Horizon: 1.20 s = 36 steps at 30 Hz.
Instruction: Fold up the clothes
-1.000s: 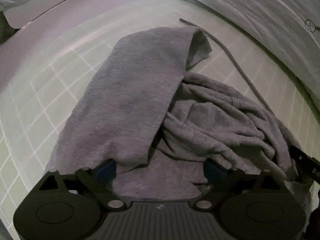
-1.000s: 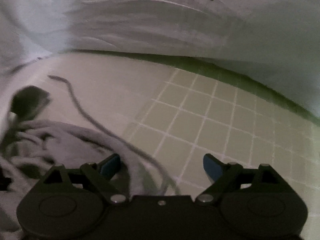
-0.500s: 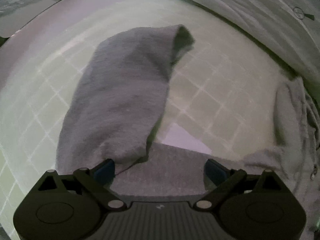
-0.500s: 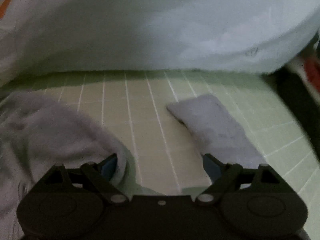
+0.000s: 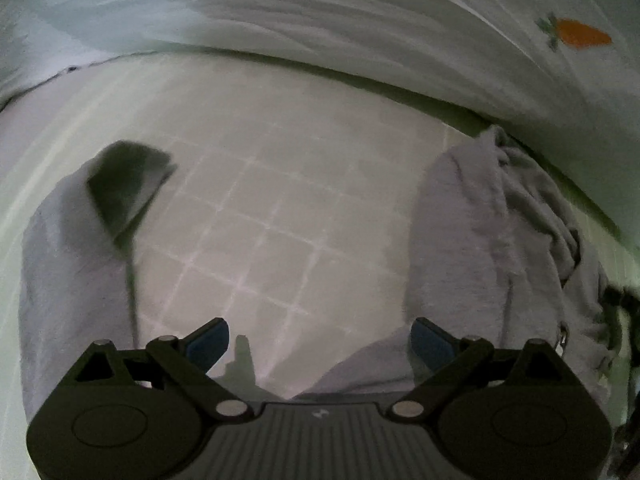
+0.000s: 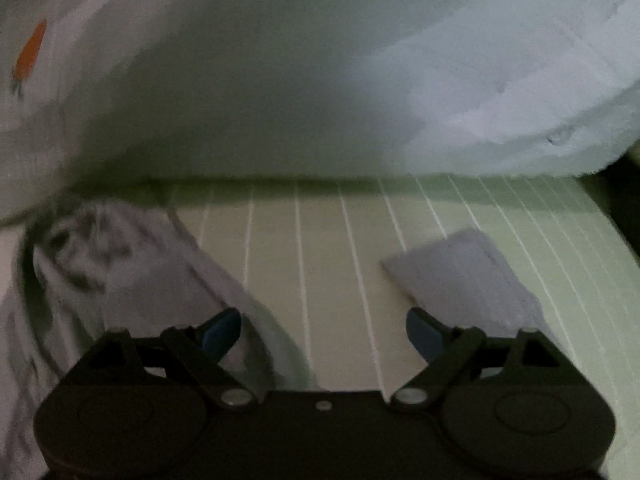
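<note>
Grey sweatshirt fabric on a pale green checked bed sheet (image 5: 280, 200), spread apart into two masses: a sleeve (image 5: 76, 264) with its dark cuff opening toward the sheet's left side, a crumpled body (image 5: 500, 240) toward the right, close under a white quilt (image 5: 360, 28) printed with a carrot (image 5: 582, 34). Left gripper (image 5: 320, 340) wide open over bare sheet, nothing between its blue pads. Right gripper (image 6: 323, 330) also spread wide, empty, flanked by bunched cloth (image 6: 132, 280) and a flat cuff end (image 6: 464, 276).
</note>
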Each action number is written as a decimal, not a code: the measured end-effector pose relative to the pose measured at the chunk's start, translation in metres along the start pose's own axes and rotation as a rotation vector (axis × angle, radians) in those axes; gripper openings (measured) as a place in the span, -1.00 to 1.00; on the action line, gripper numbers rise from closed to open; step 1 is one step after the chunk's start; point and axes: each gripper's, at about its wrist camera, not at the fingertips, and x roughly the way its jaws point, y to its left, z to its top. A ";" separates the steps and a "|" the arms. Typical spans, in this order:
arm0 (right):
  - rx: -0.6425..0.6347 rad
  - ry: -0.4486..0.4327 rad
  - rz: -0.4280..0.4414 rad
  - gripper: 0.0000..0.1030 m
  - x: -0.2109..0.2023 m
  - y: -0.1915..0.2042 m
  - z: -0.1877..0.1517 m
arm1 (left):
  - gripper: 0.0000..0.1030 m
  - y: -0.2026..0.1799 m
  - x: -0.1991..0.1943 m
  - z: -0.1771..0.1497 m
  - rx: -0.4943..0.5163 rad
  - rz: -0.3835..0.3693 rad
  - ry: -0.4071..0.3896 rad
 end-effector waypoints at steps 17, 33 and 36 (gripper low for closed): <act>-0.298 0.046 0.257 -0.66 0.055 0.076 0.047 | 0.89 0.025 -0.003 -0.018 -0.052 0.056 0.043; -0.029 -0.212 0.065 -0.95 -0.116 -0.050 -0.002 | 0.89 0.053 -0.066 -0.062 -0.095 0.014 -0.052; -0.033 -0.282 0.099 -0.95 -0.169 -0.059 -0.026 | 0.89 0.059 -0.079 -0.085 -0.081 -0.016 -0.057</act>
